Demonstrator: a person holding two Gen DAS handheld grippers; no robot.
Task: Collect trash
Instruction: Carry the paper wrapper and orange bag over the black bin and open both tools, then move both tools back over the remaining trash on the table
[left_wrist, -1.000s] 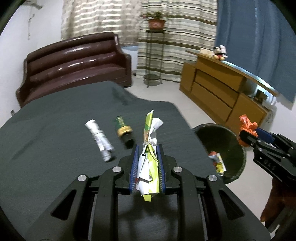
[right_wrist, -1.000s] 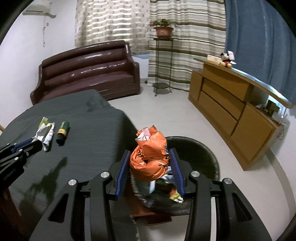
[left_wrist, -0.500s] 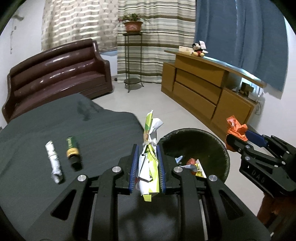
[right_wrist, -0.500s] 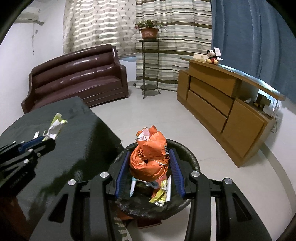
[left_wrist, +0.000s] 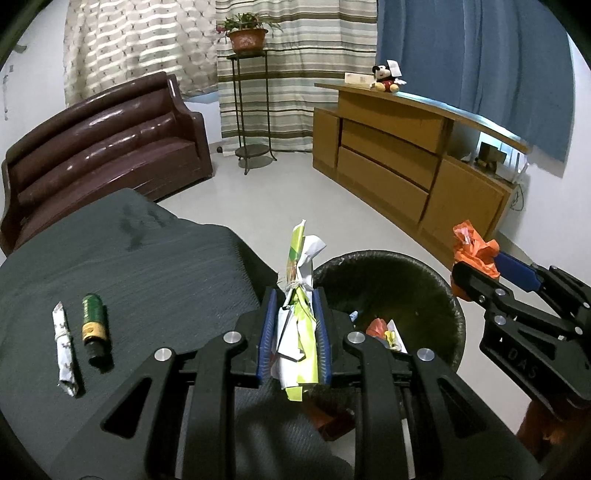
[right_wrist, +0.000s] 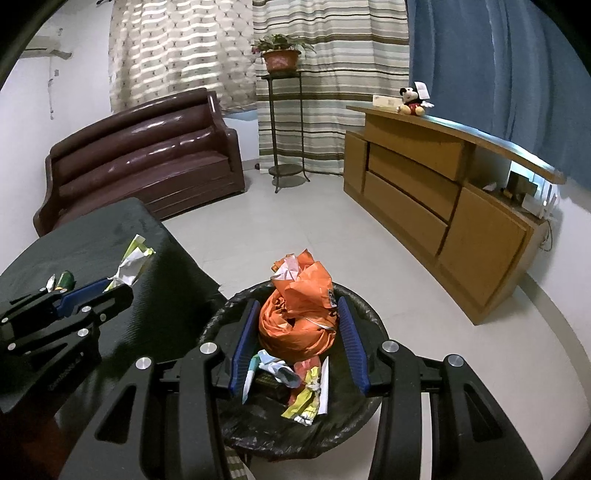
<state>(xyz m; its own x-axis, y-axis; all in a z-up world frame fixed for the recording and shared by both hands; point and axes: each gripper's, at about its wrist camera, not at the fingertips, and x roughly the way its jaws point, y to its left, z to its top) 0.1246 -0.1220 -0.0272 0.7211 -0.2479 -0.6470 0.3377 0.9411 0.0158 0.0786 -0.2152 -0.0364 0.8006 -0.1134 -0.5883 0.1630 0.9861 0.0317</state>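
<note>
Left wrist view, nearest: your left gripper (left_wrist: 293, 321) was clamped on a tied bundle of white and yellow-green paper scraps (left_wrist: 298, 325), which stood upright between the blue pads at the table's edge, beside the bin's near rim. Only this view showed clearly what remained on the dark table (left_wrist: 147, 266): a rolled paper wrapper (left_wrist: 64, 349) and, just beside it, a small green bottle (left_wrist: 94, 325) lying on its side. To the right, your right gripper (left_wrist: 476, 273) appeared side-on, with the orange wad at its tip.

Right wrist view, nearest: your right gripper (right_wrist: 297, 328) was closed on a crumpled orange plastic bag (right_wrist: 299, 321), held over the black-lined trash bin (right_wrist: 354, 417). Only this view looked down into the bin, where loose wrappers (right_wrist: 303, 387) lay. Your left gripper (right_wrist: 92, 295) showed at the left.

Farther back, both views showed a brown sofa (left_wrist: 107, 144), a plant stand (right_wrist: 280, 122) and a wooden sideboard (right_wrist: 436, 206).
</note>
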